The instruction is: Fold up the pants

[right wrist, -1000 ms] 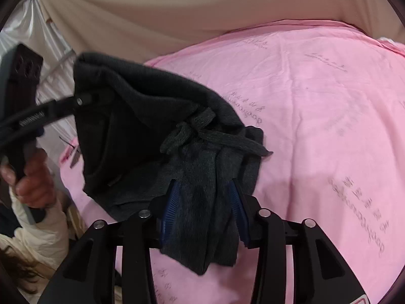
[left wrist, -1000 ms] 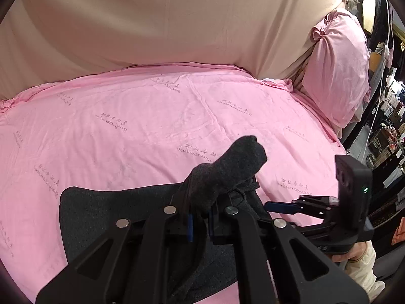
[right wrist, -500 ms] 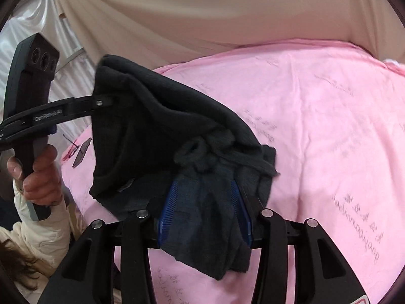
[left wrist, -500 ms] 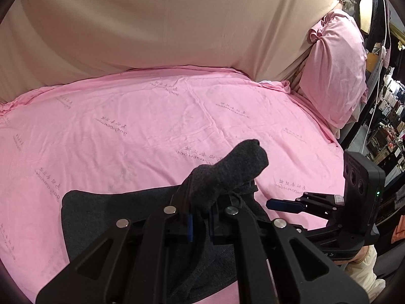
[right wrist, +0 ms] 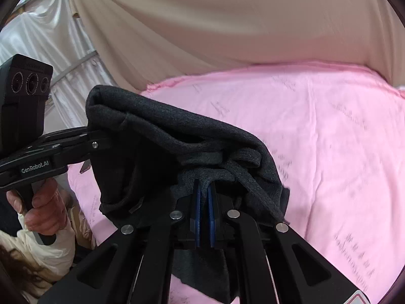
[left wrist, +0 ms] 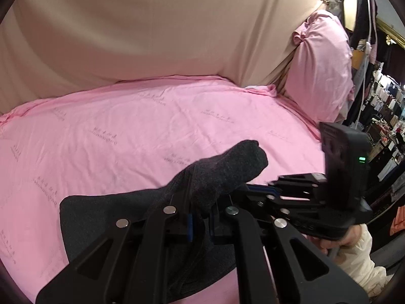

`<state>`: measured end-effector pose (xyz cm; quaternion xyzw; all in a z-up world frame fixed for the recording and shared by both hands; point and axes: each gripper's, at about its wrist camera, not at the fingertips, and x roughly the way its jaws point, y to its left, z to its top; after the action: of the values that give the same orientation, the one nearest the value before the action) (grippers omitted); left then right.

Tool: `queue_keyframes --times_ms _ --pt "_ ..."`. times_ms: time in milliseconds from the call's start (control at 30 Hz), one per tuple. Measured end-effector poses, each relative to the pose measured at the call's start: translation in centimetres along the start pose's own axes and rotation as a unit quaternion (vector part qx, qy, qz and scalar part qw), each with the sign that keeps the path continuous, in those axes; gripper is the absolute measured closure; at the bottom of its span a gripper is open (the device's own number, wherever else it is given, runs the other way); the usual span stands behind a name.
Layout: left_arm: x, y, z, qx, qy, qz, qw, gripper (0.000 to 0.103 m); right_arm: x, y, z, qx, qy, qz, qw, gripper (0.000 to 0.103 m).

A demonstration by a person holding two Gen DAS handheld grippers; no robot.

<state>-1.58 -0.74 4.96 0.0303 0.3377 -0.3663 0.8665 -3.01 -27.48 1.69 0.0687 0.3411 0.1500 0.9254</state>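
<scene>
One name can be read — "GenRobot.AI", in pale letters on the black side of the left gripper (right wrist: 101, 141), at the left edge of the right wrist view, just above the hand that holds it. The pink bed sheet (left wrist: 126, 131) has small grey printed words scattered all over it, near and far, but they are too tiny and blurry to read. The far right shelves (left wrist: 384, 116) hold tags and boxes — nothing on them can be made out.

A bed (left wrist: 141, 131) carried a wrinkled pink sheet (right wrist: 329, 131); part of the dark grey pants (left wrist: 101, 217) lay on it, a pink pillow (left wrist: 321, 76) propped at its end.
</scene>
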Motion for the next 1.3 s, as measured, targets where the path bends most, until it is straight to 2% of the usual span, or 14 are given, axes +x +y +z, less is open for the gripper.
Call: queue_keyframes --times_ms 67,267,333,367,467,533,633,767,833,900,933,1033,1167,1300 --pt "1.3 -0.3 -0.5 -0.001 0.015 -0.003 0.9999 0.095 4.6 -3.3 -1.7 0.036 0.074 -0.048 0.995 0.093" --pt "2.9 -0.2 -3.0 -0.019 0.069 -0.063 0.9954 0.085 -1.3 -3.1 -3.4 0.086 -0.013 -0.031 0.996 0.072" --pt "-0.7 0.2 -3.6 -0.018 0.037 -0.107 0.9934 0.05 -3.0 -2.8 -4.5 0.095 -0.015 0.012 0.995 0.069" --pt "-2.2 0.5 -3.7 -0.018 0.022 -0.113 0.9932 0.015 -3.3 -2.6 -5.2 0.099 -0.01 0.036 0.994 0.063" --pt "-7.7 2.6 -5.5 -0.016 -0.043 -0.044 0.998 0.006 -2.9 -2.0 -6.9 0.123 0.0 0.099 0.987 0.046" --pt "-8.6 4.1 -7.1 -0.029 -0.033 0.005 0.999 0.005 -2.0 -0.9 -8.2 0.134 -0.006 0.133 0.982 0.029" --pt "-7.1 8.0 -10.4 -0.096 0.021 0.043 0.9942 0.005 -0.5 -0.1 -8.7 0.137 0.011 0.134 0.981 0.027" --pt "-3.6 14.5 -15.3 -0.271 0.069 0.013 0.9601 0.011 0.5 0.4 -8.4 0.157 0.002 0.131 0.979 0.027" --pt "-1.7 16.9 -17.2 -0.35 0.084 -0.028 0.9326 0.037 0.5 0.2 -8.1 0.175 -0.012 0.131 0.976 0.033" --pt "-1.4 17.2 -17.1 -0.344 0.078 -0.012 0.9356 0.066 1.0 -0.3 -7.4 0.179 0.001 0.094 0.979 0.082" --pt "-1.0 17.2 -16.8 -0.336 0.085 0.003 0.9381 0.077 1.0 -0.4 -7.1 0.183 0.007 0.084 0.979 0.089" --pt "-1.5 18.0 -15.2 -0.34 0.077 -0.013 0.9373 0.089 -1.4 1.2 -6.4 0.176 -0.022 0.1 0.979 0.091" --pt "-3.5 17.5 -13.8 -0.281 0.063 0.023 0.9574 0.095 -5.6 3.4 -6.7 0.138 -0.058 0.085 0.985 0.092" --pt "-0.3 19.6 -16.8 -0.297 0.102 0.065 0.9471 0.099 -1.0 -0.7 -10.8 0.183 0.029 0.016 0.982 0.092"
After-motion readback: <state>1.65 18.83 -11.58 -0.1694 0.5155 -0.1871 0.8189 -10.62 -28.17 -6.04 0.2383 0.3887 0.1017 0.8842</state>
